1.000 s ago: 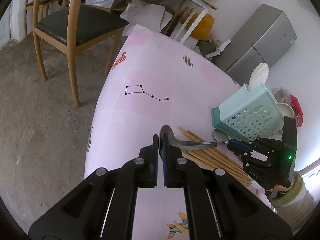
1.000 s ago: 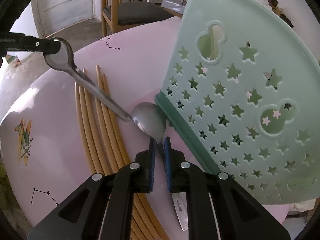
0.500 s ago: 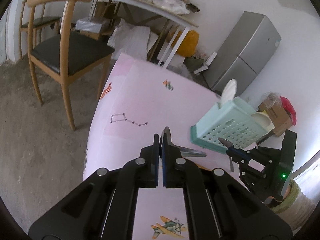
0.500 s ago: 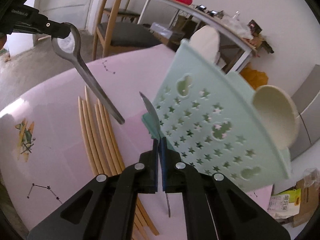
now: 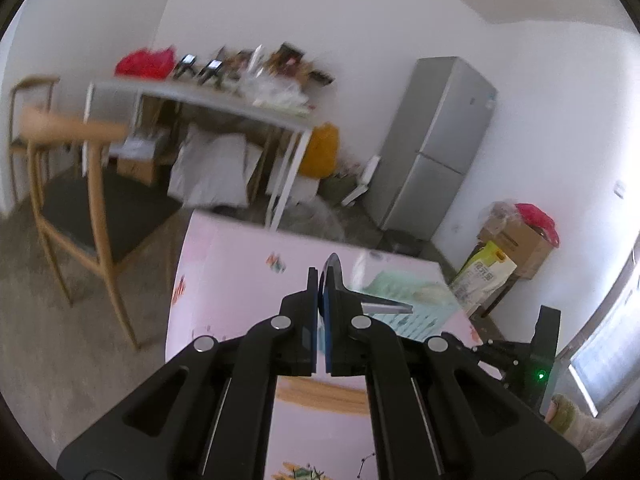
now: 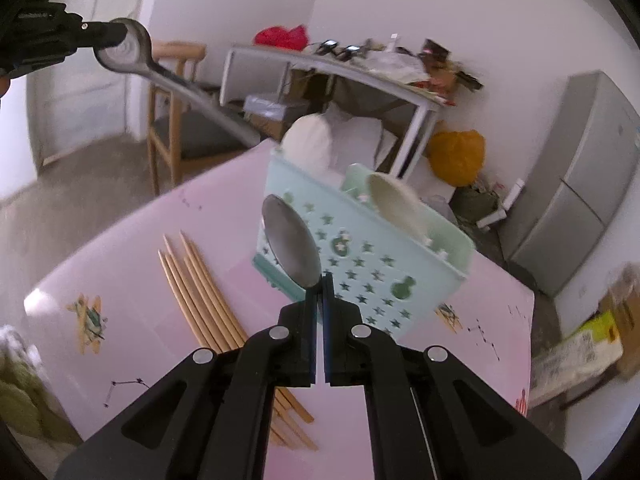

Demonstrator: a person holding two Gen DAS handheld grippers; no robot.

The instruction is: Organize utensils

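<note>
Pink and dotted with cartoon prints, our table [image 6: 132, 280] carries a mint basket [image 6: 400, 276] with two pale spoons standing in it and a row of chopsticks [image 6: 200, 292] just beside it. We have both grippers raised above it: our left gripper [image 5: 322, 276] is clamped on a steel spoon [image 5: 384, 307] by its bowl, handle sticking out sideways. Our right gripper [image 6: 322, 280] pinches a second spoon [image 6: 292, 242], bowl upward, in front of the basket.

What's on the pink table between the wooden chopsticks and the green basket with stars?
Nothing: bare pink table separates wooden chopsticks from green basket, right wrist view.
</note>
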